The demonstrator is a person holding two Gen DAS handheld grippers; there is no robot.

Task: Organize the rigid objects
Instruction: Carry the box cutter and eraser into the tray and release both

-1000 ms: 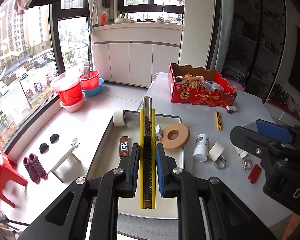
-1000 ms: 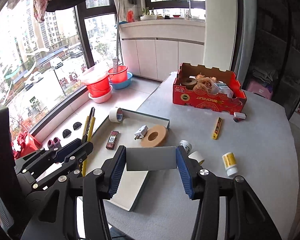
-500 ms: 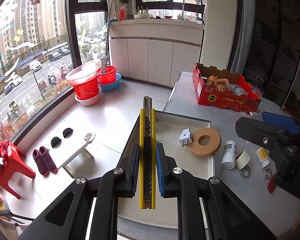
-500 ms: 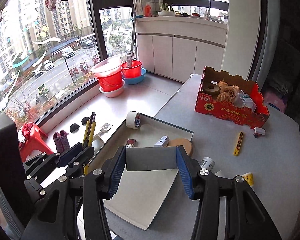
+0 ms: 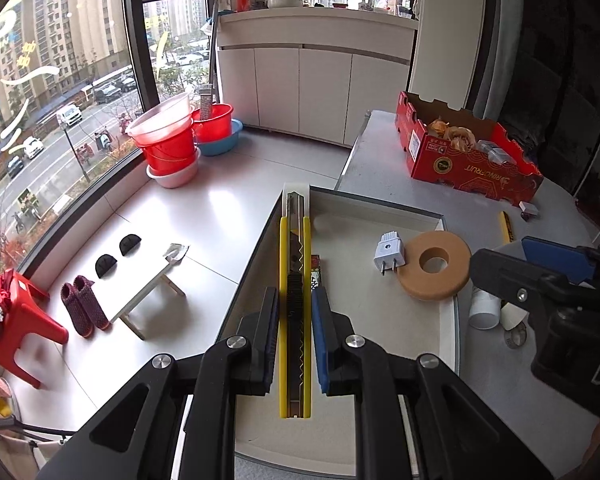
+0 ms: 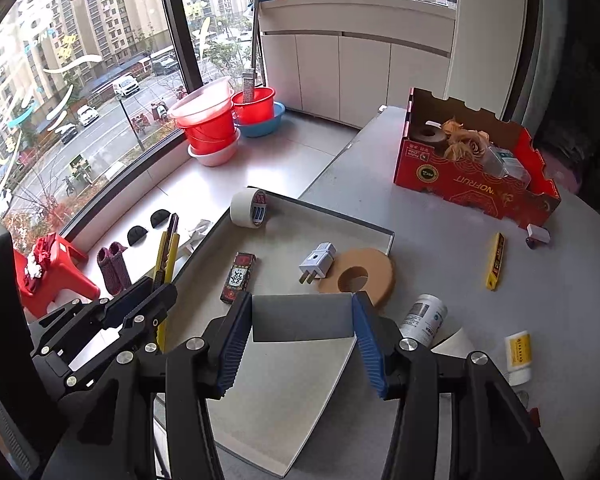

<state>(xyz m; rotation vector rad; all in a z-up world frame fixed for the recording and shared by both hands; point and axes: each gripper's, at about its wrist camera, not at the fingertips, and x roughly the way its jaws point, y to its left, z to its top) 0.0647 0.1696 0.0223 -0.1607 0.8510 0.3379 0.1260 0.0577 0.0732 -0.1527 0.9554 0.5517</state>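
Note:
My left gripper [image 5: 295, 300] is shut on a yellow utility knife [image 5: 295, 240], which points forward over the left edge of the grey tray [image 5: 380, 205]. A flat grey block [image 6: 302, 320] sits clamped between the blue pads of my right gripper [image 6: 302, 300], above the tray's [image 6: 284, 380] near part. In the tray lie a white plug adapter [image 6: 318, 264], a tan ring [image 6: 376, 272], a small red-and-black box [image 6: 239, 276] and, at the far left corner, a white tape roll [image 6: 248, 208]. The knife [image 6: 168, 248] also shows at the left of the right wrist view.
On the table right of the tray lie a white bottle [image 6: 424, 316], a yellow-labelled bottle [image 6: 518, 356] and a second yellow knife [image 6: 495, 260]. A red cardboard box [image 6: 472, 184] with several items stands at the back. The table edge drops to the floor left of the tray.
Both grippers have come lower and closer over the tray, which now looks larger. The knife and the grey block stay clamped as before.

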